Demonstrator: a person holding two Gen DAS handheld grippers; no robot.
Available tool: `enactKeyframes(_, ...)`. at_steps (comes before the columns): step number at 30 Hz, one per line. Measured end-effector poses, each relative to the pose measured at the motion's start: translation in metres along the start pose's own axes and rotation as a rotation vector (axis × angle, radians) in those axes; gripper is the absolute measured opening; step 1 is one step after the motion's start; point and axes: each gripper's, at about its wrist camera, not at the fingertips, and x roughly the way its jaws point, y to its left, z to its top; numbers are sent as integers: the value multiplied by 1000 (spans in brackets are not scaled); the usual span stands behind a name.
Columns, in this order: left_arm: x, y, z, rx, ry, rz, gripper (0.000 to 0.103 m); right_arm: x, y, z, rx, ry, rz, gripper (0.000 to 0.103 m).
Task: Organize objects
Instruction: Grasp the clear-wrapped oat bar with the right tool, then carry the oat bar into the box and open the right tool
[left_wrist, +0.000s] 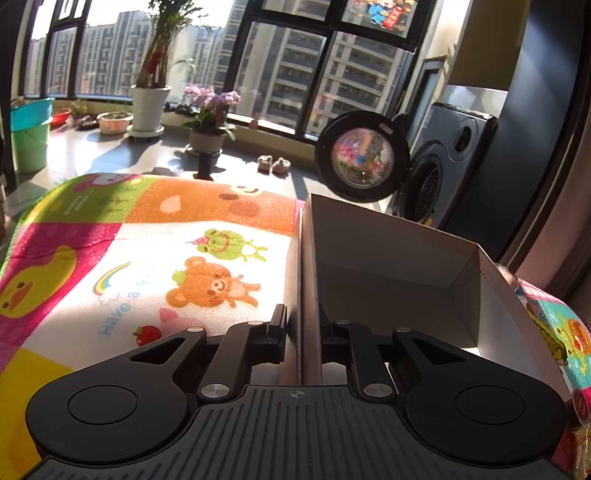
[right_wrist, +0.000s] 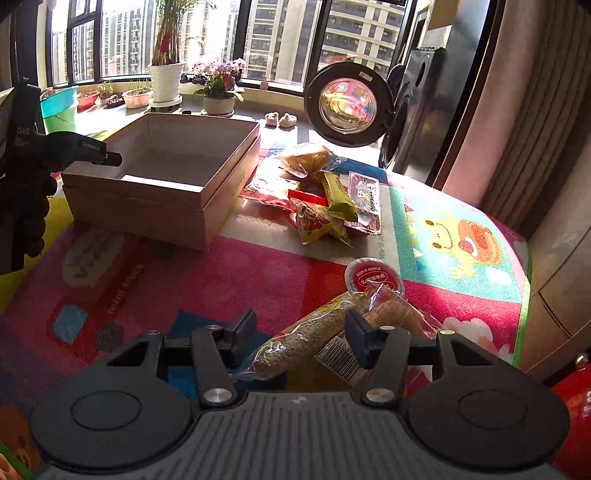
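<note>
Left gripper (left_wrist: 302, 334): clenched on the near left wall of the box (left_wrist: 388, 266), one finger outside the wall, one inside. In the right wrist view the same gripper (right_wrist: 107, 158) shows at the box's (right_wrist: 162, 173) far left corner. The box is open, of brown card, and stands on the play mat (right_wrist: 221, 266).

Right gripper (right_wrist: 299, 332): released, fingers spread to either side of a clear-wrapped seeded snack (right_wrist: 295, 343) that lies on the mat near the camera. Touching the far end of the snack's wrapper is a round red-lidded cup (right_wrist: 373, 279).

Further off, just right of the box, lies a pile of snack packets (right_wrist: 325, 195), including a wrapped bun (right_wrist: 306, 158) at its far side. Beyond the mat stands a washing machine (right_wrist: 406, 122) with its round door (right_wrist: 347, 107) open.
</note>
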Motion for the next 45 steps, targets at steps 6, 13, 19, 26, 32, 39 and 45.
enactKeyframes(6, 0, 1, 0, 2, 3, -4, 16, 46, -5, 10, 154, 94, -15, 56)
enactKeyframes(13, 0, 2, -1, 8, 3, -7, 16, 61, 7, 12, 158, 145, -1, 29)
enactKeyframes(19, 0, 2, -1, 6, 4, -7, 16, 19, 26, -2, 123, 186, 101, 29)
enactKeyframes(26, -1, 1, -1, 7, 6, -8, 16, -32, 57, 28, 113, 137, 286, 29)
enactKeyframes(32, -1, 1, -1, 6, 5, -9, 16, -41, 93, 79, 72, 93, 407, 29)
enactKeyframes(39, -1, 1, -1, 0, 10, -16, 17, -6, 128, 155, 34, -39, 305, 29)
enactKeyframes(45, -1, 5, -1, -7, 16, -25, 17, 69, 151, 196, 113, -5, 287, 30)
